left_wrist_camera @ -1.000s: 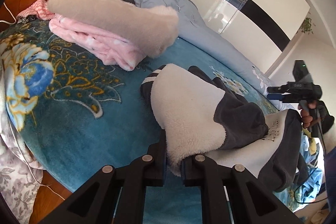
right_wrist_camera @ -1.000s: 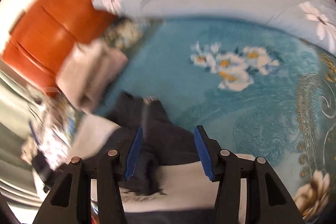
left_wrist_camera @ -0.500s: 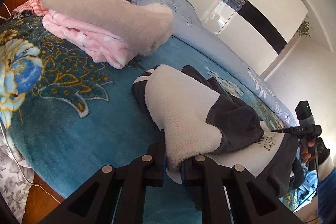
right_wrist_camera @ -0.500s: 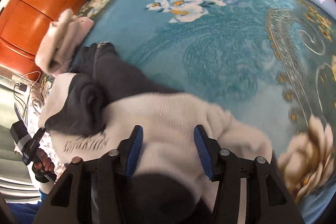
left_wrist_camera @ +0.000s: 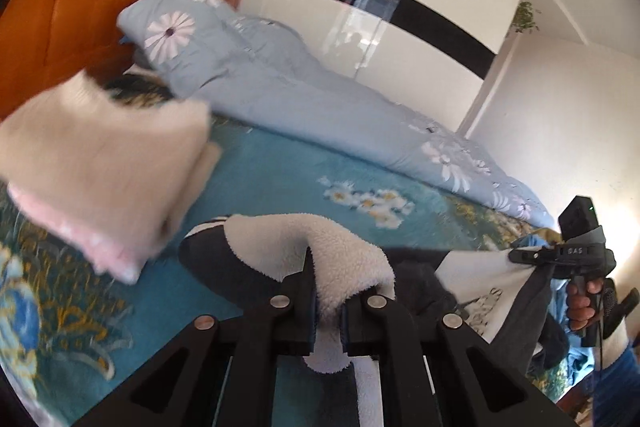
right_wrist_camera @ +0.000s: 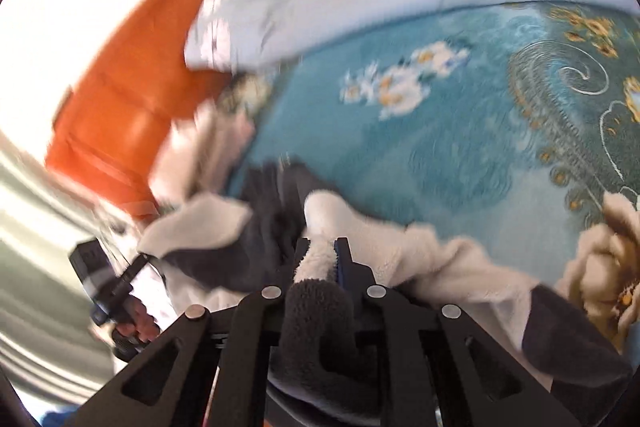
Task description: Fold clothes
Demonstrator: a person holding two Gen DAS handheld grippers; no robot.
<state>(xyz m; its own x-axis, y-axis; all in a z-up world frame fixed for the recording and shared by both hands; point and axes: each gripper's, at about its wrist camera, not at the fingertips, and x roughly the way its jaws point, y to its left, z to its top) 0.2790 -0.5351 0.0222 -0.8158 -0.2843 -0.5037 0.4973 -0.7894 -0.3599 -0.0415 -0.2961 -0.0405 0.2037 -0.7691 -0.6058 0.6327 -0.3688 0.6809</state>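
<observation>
Your left gripper and right gripper each pinch the fleece jacket, lifted over the bed; it's thick, soft and floppy, so hold seams

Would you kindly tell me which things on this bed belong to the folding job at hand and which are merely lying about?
In the job:
- fleece-lined garment, white inside, dark grey outside
- left gripper, shut on its fleece edge
- right gripper, shut on another fleece edge

Lying about:
- stacked beige and pink clothes
- light blue floral quilt
- teal blanket
- wooden headboard
</observation>
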